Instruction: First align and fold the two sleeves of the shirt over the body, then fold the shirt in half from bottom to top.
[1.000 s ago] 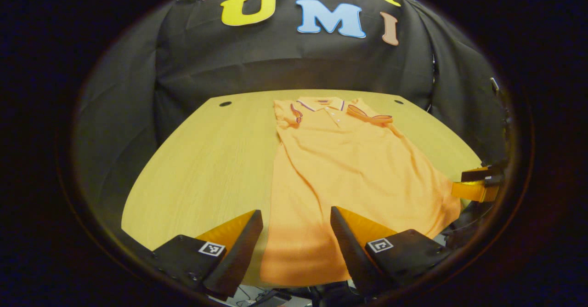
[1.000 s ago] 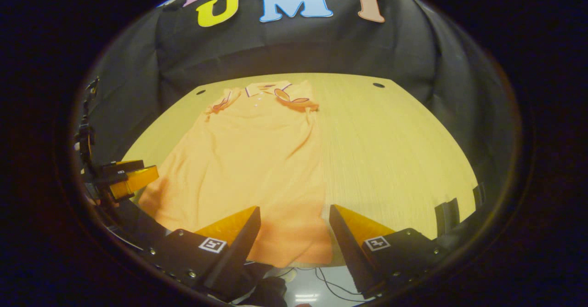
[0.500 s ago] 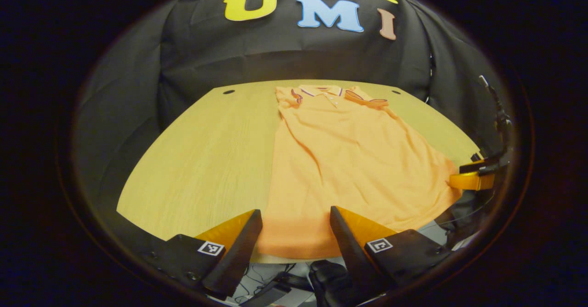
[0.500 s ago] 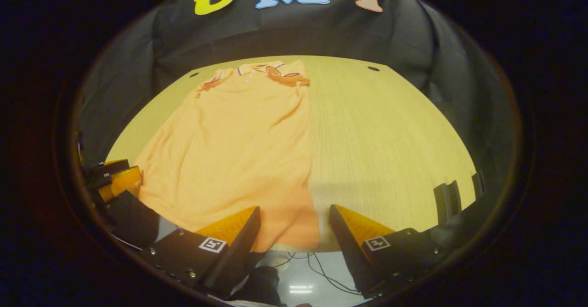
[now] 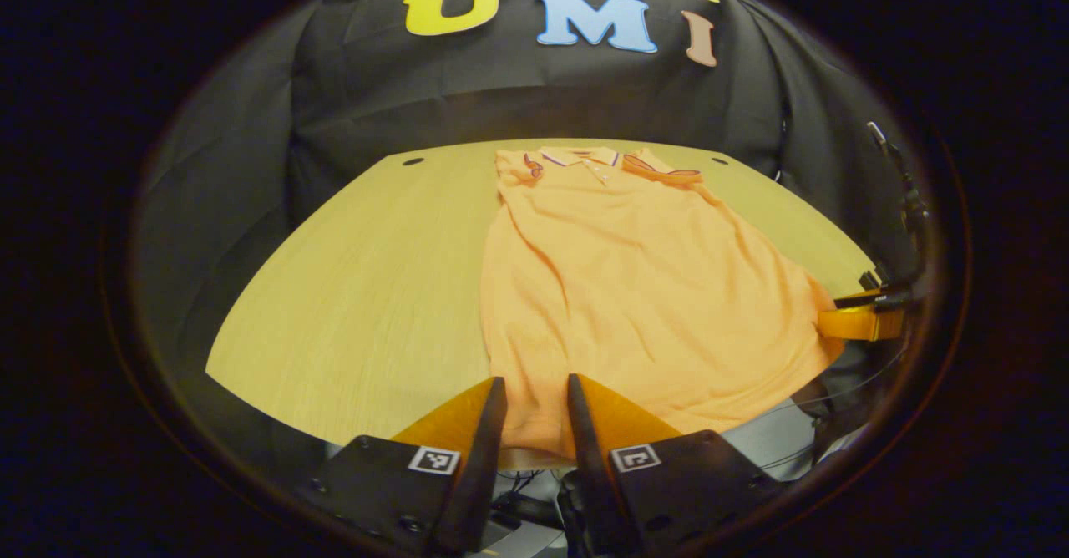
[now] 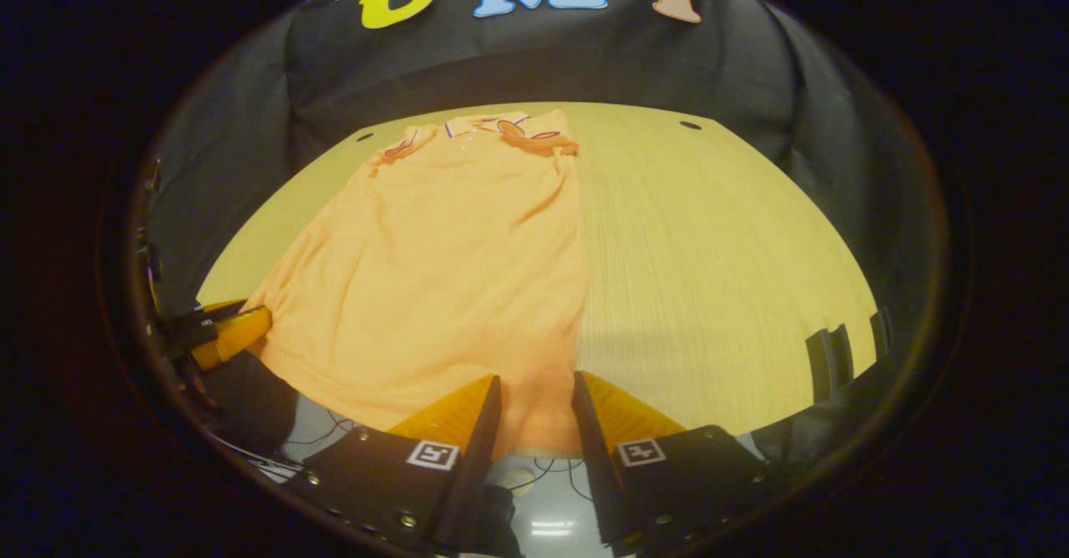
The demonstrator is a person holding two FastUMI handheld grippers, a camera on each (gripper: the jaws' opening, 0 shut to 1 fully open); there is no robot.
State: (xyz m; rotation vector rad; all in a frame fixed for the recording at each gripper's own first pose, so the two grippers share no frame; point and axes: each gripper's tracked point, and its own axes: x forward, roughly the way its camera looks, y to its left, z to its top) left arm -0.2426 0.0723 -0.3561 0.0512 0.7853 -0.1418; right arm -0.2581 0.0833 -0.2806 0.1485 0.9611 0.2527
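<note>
Two sleeves (image 5: 668, 175) folded, shirt (image 5: 635, 291) flat, unhalved

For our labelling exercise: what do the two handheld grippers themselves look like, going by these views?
Each gripper, left gripper and right gripper, has two wedge-shaped fingers tapering forward from black blocky mounts. Each mount carries a small square black-and-white marker and visible screw heads.

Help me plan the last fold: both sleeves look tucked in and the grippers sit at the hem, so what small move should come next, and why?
Probably finish closing both on the hem. The left gripper and right gripper each straddle a bottom corner of the shirt, fingers narrowed but with a visible gap. The sleeves already lie over the body on the table, so a firm pinch should precede lifting the hem toward the collar.
</note>
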